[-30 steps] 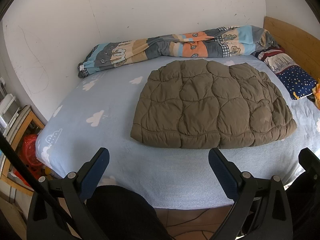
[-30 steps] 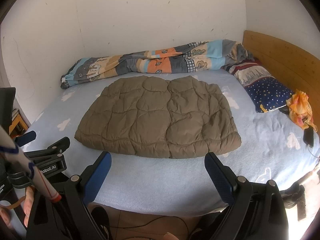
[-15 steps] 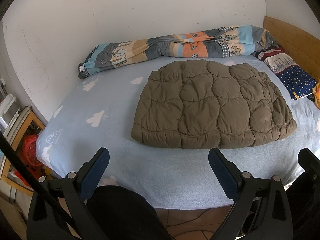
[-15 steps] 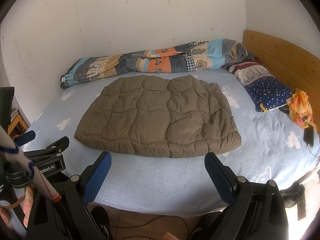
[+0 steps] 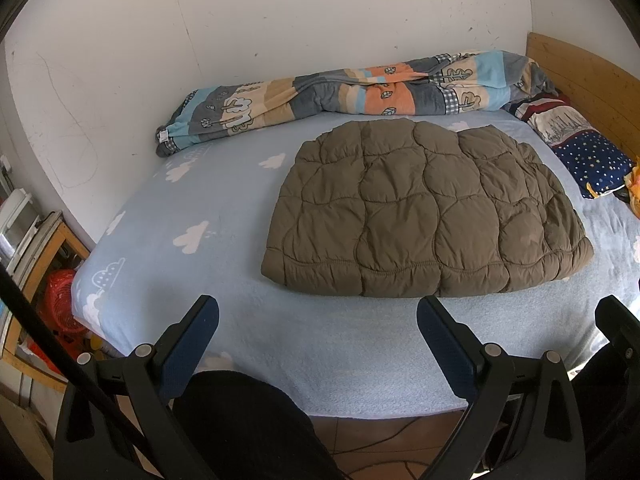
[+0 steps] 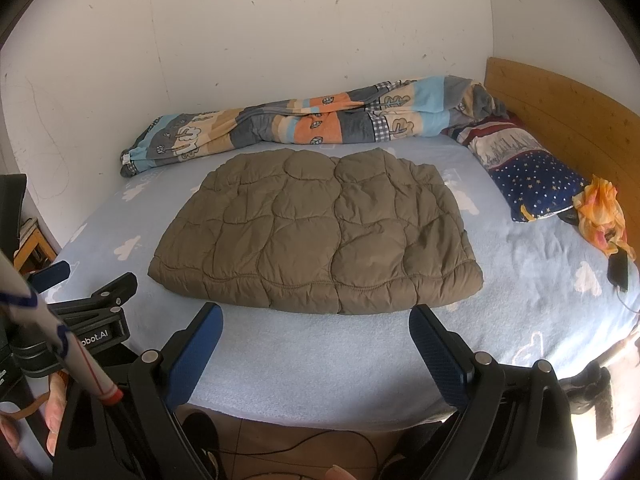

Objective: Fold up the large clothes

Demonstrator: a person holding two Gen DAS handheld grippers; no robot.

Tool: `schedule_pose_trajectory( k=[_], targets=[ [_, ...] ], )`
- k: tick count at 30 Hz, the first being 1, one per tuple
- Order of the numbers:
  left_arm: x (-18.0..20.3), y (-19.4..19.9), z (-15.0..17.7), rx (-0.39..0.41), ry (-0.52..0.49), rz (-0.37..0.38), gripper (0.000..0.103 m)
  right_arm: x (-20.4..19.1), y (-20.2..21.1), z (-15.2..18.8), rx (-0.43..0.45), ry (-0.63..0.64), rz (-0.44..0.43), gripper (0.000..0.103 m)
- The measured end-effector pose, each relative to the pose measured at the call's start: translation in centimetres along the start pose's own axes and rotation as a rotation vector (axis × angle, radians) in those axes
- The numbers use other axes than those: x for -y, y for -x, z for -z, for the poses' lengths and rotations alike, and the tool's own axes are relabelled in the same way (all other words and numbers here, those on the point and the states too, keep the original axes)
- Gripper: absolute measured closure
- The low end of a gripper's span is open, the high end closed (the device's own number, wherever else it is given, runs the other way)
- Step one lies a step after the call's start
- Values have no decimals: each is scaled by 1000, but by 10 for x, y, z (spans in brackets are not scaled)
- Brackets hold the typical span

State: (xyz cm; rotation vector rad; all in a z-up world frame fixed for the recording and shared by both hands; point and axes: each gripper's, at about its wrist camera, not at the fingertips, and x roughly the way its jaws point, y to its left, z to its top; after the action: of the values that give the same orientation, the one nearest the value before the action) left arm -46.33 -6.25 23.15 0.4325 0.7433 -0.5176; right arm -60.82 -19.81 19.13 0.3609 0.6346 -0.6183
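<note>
A brown quilted puffer jacket [image 5: 424,208] lies folded flat in a rough rectangle on the light blue bed [image 5: 192,200]; it also shows in the right wrist view [image 6: 316,232]. My left gripper [image 5: 318,320] is open and empty, held back over the bed's near edge, apart from the jacket. My right gripper [image 6: 316,328] is open and empty too, just short of the jacket's near hem. The left gripper's body shows at the left of the right wrist view [image 6: 96,320].
A rolled patterned blanket [image 5: 348,92] lies along the wall. A starry blue pillow [image 6: 532,176] and an orange cloth [image 6: 600,208] sit by the wooden headboard [image 6: 560,104]. A phone [image 6: 618,270] lies at the bed's right. Wooden shelving [image 5: 36,264] stands left.
</note>
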Motion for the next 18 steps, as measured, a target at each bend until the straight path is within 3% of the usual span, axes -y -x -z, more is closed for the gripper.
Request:
schedule_pose_trajectory(
  k=[18],
  targets=[
    [-1, 1, 0, 4, -1, -3, 4, 1, 0, -2, -2, 0, -1, 6]
  ],
)
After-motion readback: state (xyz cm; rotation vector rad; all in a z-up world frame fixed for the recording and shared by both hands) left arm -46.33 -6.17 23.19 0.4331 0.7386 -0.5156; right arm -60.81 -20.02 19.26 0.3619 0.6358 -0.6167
